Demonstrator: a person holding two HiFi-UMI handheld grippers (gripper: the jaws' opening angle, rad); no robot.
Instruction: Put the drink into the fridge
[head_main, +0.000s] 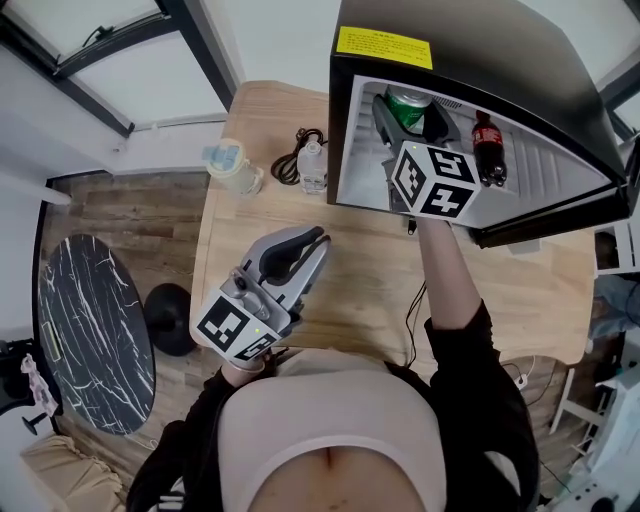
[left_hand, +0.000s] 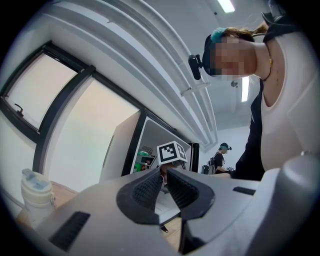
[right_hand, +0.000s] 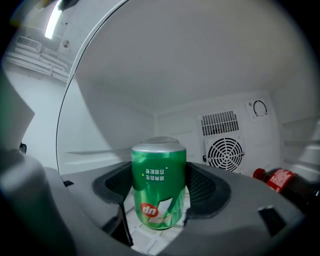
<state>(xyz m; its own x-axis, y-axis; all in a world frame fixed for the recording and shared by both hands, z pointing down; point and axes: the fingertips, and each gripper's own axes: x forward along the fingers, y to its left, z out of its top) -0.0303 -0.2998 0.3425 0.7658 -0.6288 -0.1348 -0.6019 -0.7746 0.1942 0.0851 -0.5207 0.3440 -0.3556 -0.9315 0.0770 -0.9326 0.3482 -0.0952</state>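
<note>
The wooden surface (head_main: 500, 290) fills the middle of my head view. At its far right stands the black fridge (head_main: 480, 60), door open and white inside, with a yellow label on top. My right tongs (head_main: 405, 125) reach well into it. In the right gripper view both pads press the sides of the green can (right_hand: 158, 180), so the tongs are closed on it. My left tongs (head_main: 315, 242) hang low over the near edge of the surface, close to my body and well apart from the fridge. Their pads are drawn together with only a sliver between the tips and nothing in them.

A pale lidded jug (head_main: 232, 165) stands at the far left of the surface. A cola bottle (head_main: 488, 150) is inside the fridge, to the right of the can. The can itself sits upright in the fridge, towards the left wall, with its print reading upside down. A small clear bottle (head_main: 313, 165) stands just left of the fridge, with a coiled black cable (head_main: 290, 165) beside it.
</note>
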